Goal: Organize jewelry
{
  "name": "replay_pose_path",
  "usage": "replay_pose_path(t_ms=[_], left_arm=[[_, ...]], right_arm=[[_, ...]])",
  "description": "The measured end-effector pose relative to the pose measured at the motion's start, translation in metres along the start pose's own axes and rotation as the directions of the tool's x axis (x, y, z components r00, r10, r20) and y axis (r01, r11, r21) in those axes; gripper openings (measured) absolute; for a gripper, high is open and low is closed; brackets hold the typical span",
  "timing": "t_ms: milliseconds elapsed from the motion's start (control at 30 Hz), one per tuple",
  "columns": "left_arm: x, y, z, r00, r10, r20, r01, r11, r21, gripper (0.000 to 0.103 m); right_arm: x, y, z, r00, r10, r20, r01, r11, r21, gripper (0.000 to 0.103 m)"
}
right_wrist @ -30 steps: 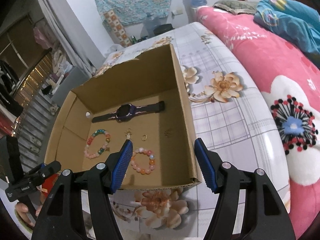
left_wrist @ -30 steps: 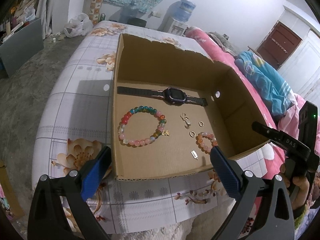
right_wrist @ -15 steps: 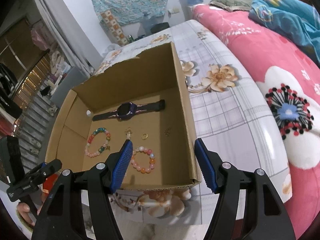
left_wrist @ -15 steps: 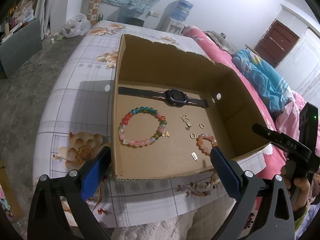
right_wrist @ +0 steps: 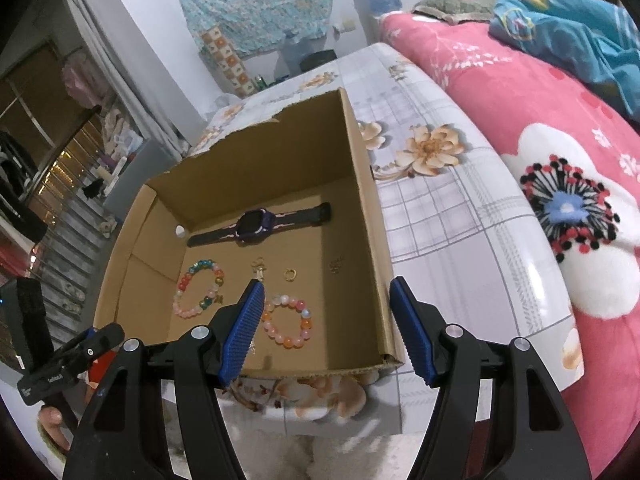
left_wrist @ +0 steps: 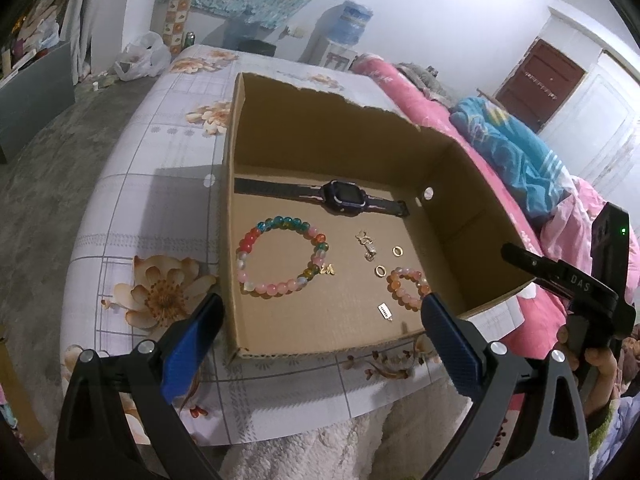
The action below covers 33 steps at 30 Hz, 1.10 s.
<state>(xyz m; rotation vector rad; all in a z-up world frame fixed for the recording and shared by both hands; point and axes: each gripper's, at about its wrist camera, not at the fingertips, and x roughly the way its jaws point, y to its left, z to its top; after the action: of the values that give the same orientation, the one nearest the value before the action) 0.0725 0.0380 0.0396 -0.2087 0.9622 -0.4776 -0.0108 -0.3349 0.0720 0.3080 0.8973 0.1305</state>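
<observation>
Floral bedding carried an open cardboard box holding the jewelry: a dark watch along the far wall, a large multicoloured bead bracelet, a small orange bracelet, 2 gold rings and small charms. Both the left gripper and right gripper hung spread wide at the box's near edge, gripping nothing.

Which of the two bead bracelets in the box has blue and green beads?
The larger bracelet, lying left of the gold rings. The smaller bracelet near the front has only orange and pale pink beads.
</observation>
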Motion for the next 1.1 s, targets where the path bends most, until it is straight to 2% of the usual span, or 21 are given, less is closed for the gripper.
replay_pose_path(t_ms=[167, 300, 433, 567, 733, 833, 933, 1033, 1100], left_arm=[[-0.023, -0.004, -0.012, 0.995, 0.022, 0.098, -0.028, 0.998, 0.061, 0.097], [-0.046, -0.012, -0.020, 0.991, -0.030, 0.129, 0.018, 0.995, 0.095, 0.097], [-0.071, -0.025, -0.023, 0.984, -0.049, 0.173, 0.027, 0.991, 0.130, 0.097], [-0.090, -0.040, -0.021, 0.974, -0.044, 0.220, 0.010, 0.988, 0.151, 0.097], [-0.094, -0.057, -0.021, 0.967, 0.061, 0.248, -0.103, 0.982, 0.160, 0.097], [-0.095, -0.067, -0.024, 0.947, 0.154, 0.283, -0.210, 0.961, 0.180, 0.097], [-0.099, -0.073, -0.025, 0.933, 0.197, 0.301, -0.262, 0.945, 0.194, 0.097], [-0.103, -0.074, -0.025, 0.918, 0.207, 0.339, -0.285, 0.938, 0.199, 0.097], [-0.104, -0.075, -0.027, 0.914, 0.207, 0.349, -0.288, 0.937, 0.199, 0.097]], right_arm=[[-0.021, 0.000, -0.011, 0.996, -0.056, 0.072, 0.056, 0.998, -0.003, 0.074], [-0.044, 0.007, -0.025, 0.982, -0.127, 0.138, 0.131, 0.991, -0.017, 0.080], [-0.066, 0.020, -0.035, 0.965, -0.156, 0.212, 0.170, 0.984, -0.050, 0.087], [-0.087, 0.036, -0.041, 0.951, -0.136, 0.278, 0.165, 0.983, -0.084, 0.092], [-0.106, 0.048, -0.042, 0.939, -0.086, 0.334, 0.136, 0.983, -0.127, 0.095], [-0.111, 0.051, -0.043, 0.931, -0.095, 0.352, 0.146, 0.982, -0.121, 0.095], [-0.116, 0.055, -0.046, 0.913, -0.150, 0.380, 0.204, 0.973, -0.106, 0.095], [-0.121, 0.056, -0.048, 0.905, -0.153, 0.398, 0.206, 0.974, -0.094, 0.095], [-0.123, 0.055, -0.047, 0.897, -0.159, 0.412, 0.209, 0.975, -0.079, 0.095]])
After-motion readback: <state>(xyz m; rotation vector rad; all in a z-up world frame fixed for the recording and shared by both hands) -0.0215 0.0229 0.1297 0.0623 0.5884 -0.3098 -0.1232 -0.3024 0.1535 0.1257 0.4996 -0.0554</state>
